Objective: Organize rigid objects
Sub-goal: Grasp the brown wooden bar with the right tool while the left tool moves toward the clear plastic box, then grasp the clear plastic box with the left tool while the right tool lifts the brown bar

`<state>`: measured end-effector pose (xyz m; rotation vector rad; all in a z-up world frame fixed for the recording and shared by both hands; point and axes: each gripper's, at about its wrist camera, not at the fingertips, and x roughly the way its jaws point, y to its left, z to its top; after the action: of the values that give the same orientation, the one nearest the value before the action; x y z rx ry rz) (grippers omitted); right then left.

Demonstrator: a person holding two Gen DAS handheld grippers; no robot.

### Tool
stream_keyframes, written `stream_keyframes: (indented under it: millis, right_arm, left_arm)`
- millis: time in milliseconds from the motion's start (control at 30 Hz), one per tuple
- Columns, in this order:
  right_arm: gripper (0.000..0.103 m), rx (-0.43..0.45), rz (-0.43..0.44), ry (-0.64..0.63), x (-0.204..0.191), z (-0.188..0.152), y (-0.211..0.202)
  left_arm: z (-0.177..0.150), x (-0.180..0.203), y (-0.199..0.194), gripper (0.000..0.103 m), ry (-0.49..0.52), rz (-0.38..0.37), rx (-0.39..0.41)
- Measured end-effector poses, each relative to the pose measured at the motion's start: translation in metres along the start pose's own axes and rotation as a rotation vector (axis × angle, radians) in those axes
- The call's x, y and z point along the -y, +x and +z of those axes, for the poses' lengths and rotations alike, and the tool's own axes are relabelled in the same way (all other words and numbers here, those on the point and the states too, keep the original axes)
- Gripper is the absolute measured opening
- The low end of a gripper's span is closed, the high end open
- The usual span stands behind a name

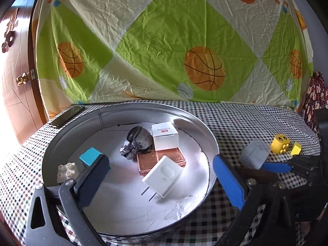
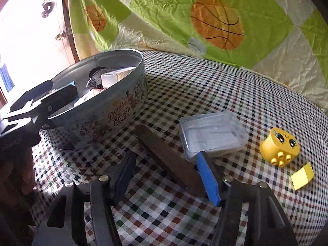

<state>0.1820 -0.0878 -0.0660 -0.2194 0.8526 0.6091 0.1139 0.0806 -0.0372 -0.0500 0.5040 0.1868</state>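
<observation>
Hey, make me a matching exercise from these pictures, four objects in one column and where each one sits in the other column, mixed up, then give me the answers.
Things:
1. white plug-in charger
2. yellow toy block with a cartoon face
3. clear plastic box
4. dark phone

Places:
A. on the checked cloth, behind the round metal cookie tin
B. inside the tin
C. on the cloth, next to a small yellow cube
D. on the cloth, just ahead of the right gripper

Pairs: 1-B, 2-C, 3-D, 4-A

A checked table (image 2: 184,78) is carrying a tin (image 2: 114,110) far left, a clear box (image 2: 213,133), a brown bar (image 2: 170,160), a yellow toy (image 2: 278,145) and a yellow cube (image 2: 302,176) right.
</observation>
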Motion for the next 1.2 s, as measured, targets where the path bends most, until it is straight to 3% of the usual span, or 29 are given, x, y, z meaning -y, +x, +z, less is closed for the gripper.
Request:
stream_keyframes:
  millis: [100,133,167,200,300,433,567,633,833,1033,1200]
  right_arm:
    - [0.061,-0.030,0.003,-0.006,-0.002,0.004,0.009]
    - [0.036,-0.038,-0.013,-0.021,-0.005,0.004,0.011]
    - [0.023,-0.042,-0.018,-0.038,-0.009,0.004,0.012]
    - [0.017,-0.038,-0.025,-0.054,-0.012,0.004,0.010]
    - [0.017,0.036,-0.071,-0.071,-0.018,0.003,-0.004]
    - [0.017,0.167,-0.092,0.018,-0.004,-0.002,-0.031]
    - [0.017,0.221,-0.203,0.125,0.021,-0.005,-0.043]
    - [0.017,0.223,-0.276,0.188,0.041,-0.008,-0.047]
    - [0.017,0.200,-0.362,0.330,0.090,-0.018,-0.058]
    - [0.017,0.203,-0.366,0.430,0.115,-0.026,-0.062]
    - [0.017,0.211,-0.368,0.436,0.116,-0.027,-0.063]
  left_arm:
    - [0.000,-0.001,0.000,0.103,-0.001,0.000,0.001]
    - [0.000,-0.001,-0.001,0.103,0.000,0.003,0.002]
    - [0.000,-0.001,-0.001,0.103,0.002,0.004,0.002]
    - [0.000,0.000,-0.001,0.103,0.005,0.005,0.003]
    - [0.000,0.004,-0.002,0.103,0.016,0.005,0.005]
    - [0.004,0.023,-0.007,0.103,0.056,-0.011,0.016]
    - [0.012,0.055,-0.009,0.103,0.131,-0.043,0.022]
    - [0.015,0.073,-0.004,0.103,0.168,-0.065,0.007]
    - [0.021,0.124,0.033,0.103,0.224,-0.166,-0.100]
    - [0.021,0.158,0.069,0.103,0.245,-0.186,-0.187]
    - [0.014,0.172,0.085,0.103,0.249,-0.186,-0.220]
